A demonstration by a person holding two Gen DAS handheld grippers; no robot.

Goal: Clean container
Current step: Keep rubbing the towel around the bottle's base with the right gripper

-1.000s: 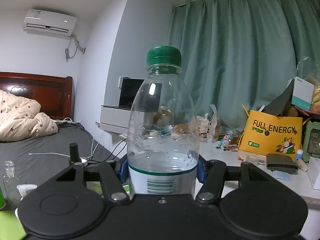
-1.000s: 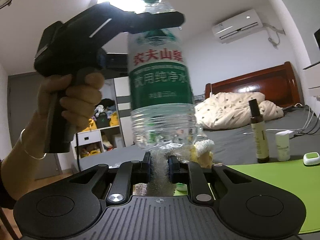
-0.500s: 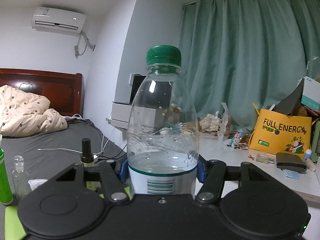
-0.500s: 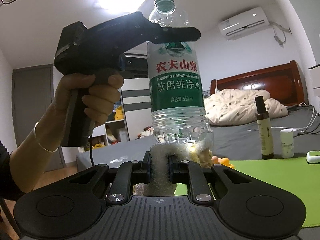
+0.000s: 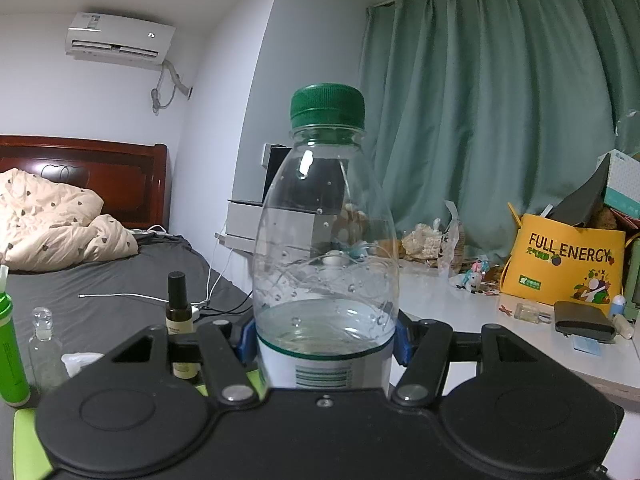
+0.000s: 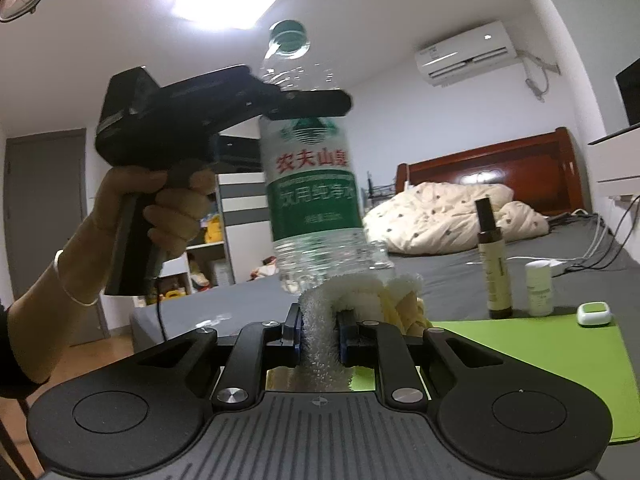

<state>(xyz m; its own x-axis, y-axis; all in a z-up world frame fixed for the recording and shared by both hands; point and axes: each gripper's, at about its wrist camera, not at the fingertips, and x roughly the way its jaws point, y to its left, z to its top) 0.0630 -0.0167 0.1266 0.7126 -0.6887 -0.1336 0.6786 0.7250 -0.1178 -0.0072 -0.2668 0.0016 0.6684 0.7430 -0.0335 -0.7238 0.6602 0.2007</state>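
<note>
Right wrist view: right gripper (image 6: 319, 338) clamps cloth (image 6: 320, 320) touching bottle (image 6: 316, 200) base at 12 o'clock (upright, clamped in left gripper (image 6: 296, 100)).

The bottle (image 5: 326, 240) is clear plastic with a green cap (image 5: 328, 105) screwed on and a green-and-white label with red characters. It stands upright at the centre of the left wrist view, droplets inside its upper part. In the right wrist view it hangs in mid-air, tilted slightly, its base touching the white fluffy cloth (image 6: 320, 344) at lower centre.
</note>
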